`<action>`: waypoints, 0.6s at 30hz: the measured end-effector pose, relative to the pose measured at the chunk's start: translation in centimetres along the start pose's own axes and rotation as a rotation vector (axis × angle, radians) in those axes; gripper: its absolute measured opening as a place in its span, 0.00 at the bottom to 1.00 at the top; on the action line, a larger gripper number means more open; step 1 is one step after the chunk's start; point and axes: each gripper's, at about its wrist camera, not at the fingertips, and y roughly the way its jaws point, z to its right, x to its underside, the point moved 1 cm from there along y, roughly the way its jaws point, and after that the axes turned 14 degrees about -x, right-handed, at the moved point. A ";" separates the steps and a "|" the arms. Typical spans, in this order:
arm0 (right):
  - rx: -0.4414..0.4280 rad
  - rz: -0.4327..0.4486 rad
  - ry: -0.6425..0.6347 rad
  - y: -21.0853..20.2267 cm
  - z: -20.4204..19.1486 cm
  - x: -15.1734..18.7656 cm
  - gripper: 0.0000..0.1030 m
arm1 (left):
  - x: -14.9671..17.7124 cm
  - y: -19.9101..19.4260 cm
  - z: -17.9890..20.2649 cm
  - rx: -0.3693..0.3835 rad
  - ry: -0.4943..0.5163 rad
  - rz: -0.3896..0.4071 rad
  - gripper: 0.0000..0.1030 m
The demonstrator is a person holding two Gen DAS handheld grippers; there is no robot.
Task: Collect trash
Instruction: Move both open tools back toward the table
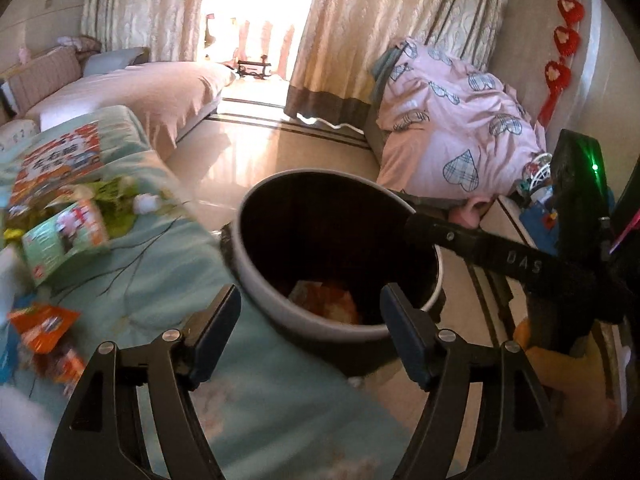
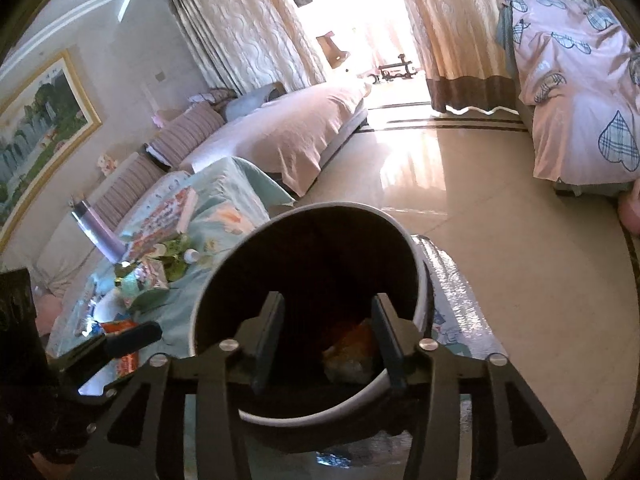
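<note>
Nearest the left wrist camera, the left gripper (image 1: 310,308) hangs with its two jaws spread apart and nothing between them, one finger over the light-blue cover (image 1: 160,264) and the other over the near rim of the one trash bin (image 1: 280,312). The right gripper (image 2: 328,316) is likewise released — its two fingers stand apart over the bin's (image 2: 320,420) mouth, gripping nothing. Inside that single round bin, grey outside and dark within, at least one orange wrapper (image 1: 336,304) lies at the bottom; in the right wrist view the same wrapper (image 2: 352,344) shows between the fingers, too dim to count any further pieces. Just left of the bin, on the blue cover, the remaining trash lies scattered: one orange packet (image 1: 44,326) closest, one green-and-white carton (image 1: 66,240) behind it, a heap of green wrappers (image 1: 108,204) and one small white ball (image 1: 144,202) — the blur hides an exact count. Beyond these sits one flat printed box (image 1: 56,160), and the right wrist view adds one lilac bottle (image 2: 98,232) beside it. Farther off are one sofa (image 1: 152,88) under a pale sheet, one pink quilt (image 1: 460,128) with plaid hearts, two curtains (image 1: 360,40) flanking a bright doorway, four red heart ornaments (image 1: 566,36) on the wall, and one framed landscape (image 2: 36,128).
</note>
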 end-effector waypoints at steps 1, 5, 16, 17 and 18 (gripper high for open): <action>-0.007 0.007 -0.002 -0.1 -0.4 0.2 0.53 | 0.5 -0.7 -0.5 -0.007 -0.010 0.006 0.72; -0.045 0.027 -0.013 -0.5 -2.3 1.2 0.73 | 2.3 -2.6 -2.4 -0.033 -0.039 0.021 0.73; -0.140 -0.014 -0.076 0.8 -9.2 5.5 0.86 | 7.7 -8.2 -9.7 -0.126 -0.138 0.034 0.73; -0.149 -0.022 -0.082 1.0 -9.8 6.0 0.86 | 8.1 -8.5 -10.4 -0.133 -0.148 0.033 0.73; -0.157 -0.029 -0.090 1.2 -10.4 6.4 0.86 | 8.8 -9.1 -11.5 -0.143 -0.165 0.034 0.73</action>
